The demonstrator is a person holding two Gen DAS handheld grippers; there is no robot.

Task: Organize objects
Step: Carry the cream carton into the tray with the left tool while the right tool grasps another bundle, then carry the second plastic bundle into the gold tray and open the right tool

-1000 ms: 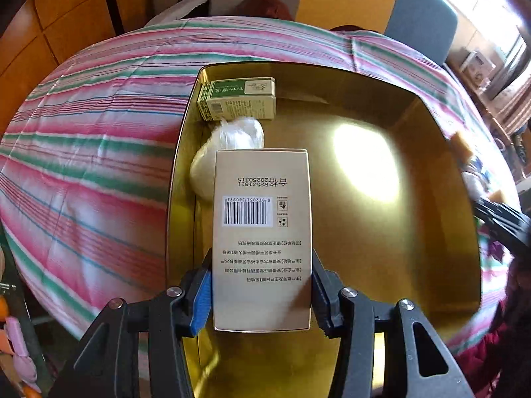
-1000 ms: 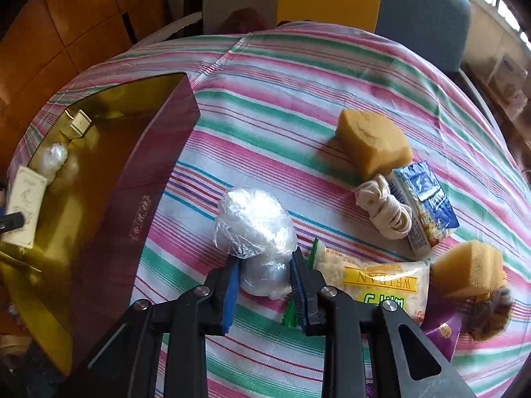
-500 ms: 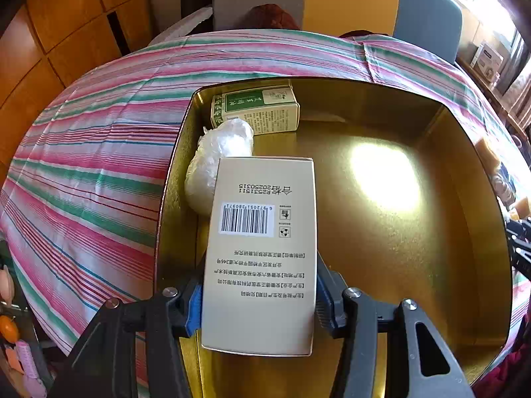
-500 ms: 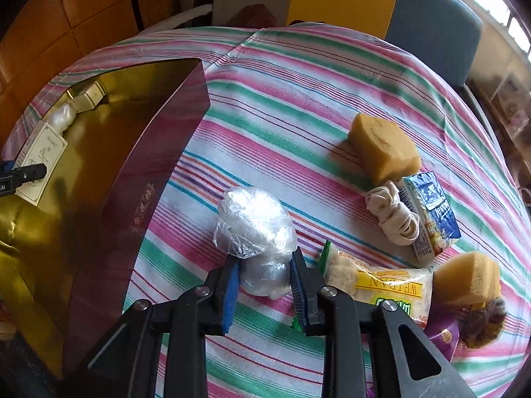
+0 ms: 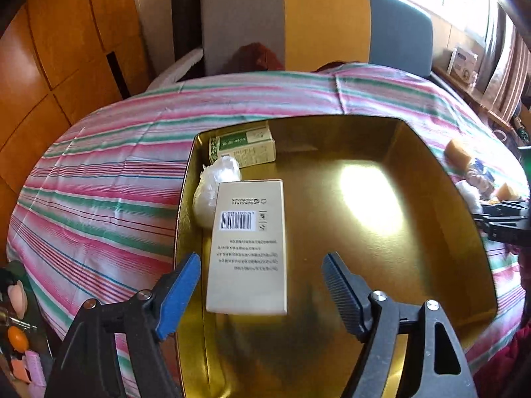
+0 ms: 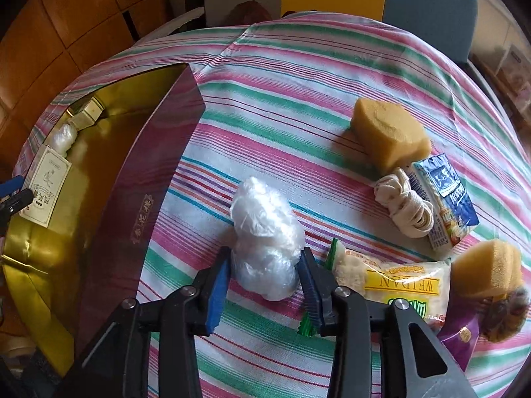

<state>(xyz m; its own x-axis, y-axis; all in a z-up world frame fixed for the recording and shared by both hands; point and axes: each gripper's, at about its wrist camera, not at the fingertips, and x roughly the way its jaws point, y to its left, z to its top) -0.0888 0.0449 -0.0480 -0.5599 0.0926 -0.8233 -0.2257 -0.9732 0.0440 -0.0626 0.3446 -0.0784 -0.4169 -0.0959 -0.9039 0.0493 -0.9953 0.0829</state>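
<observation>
A gold-lined box (image 5: 431,172) with maroon outer walls (image 6: 139,199) sits on the striped cloth. Inside it lie a cream carton with a barcode (image 5: 249,245), a white plastic wad (image 5: 215,185) and a green-and-cream carton (image 5: 242,147). My left gripper (image 5: 262,285) is open, its fingers either side of the cream carton's near end, apart from it. My right gripper (image 6: 264,282) is shut on a clear plastic-wrapped bundle (image 6: 265,232) resting on the cloth right of the box.
On the cloth to the right lie a yellow sponge (image 6: 388,132), a coil of white cord (image 6: 405,205), a blue drink carton (image 6: 444,199), a yellow snack packet (image 6: 395,282) and another sponge (image 6: 488,272). A chair (image 5: 298,23) stands behind the table.
My left gripper has opened and let go of the cream carton, which now lies in the box, and has pulled back and up. My right gripper still holds the bundle.
</observation>
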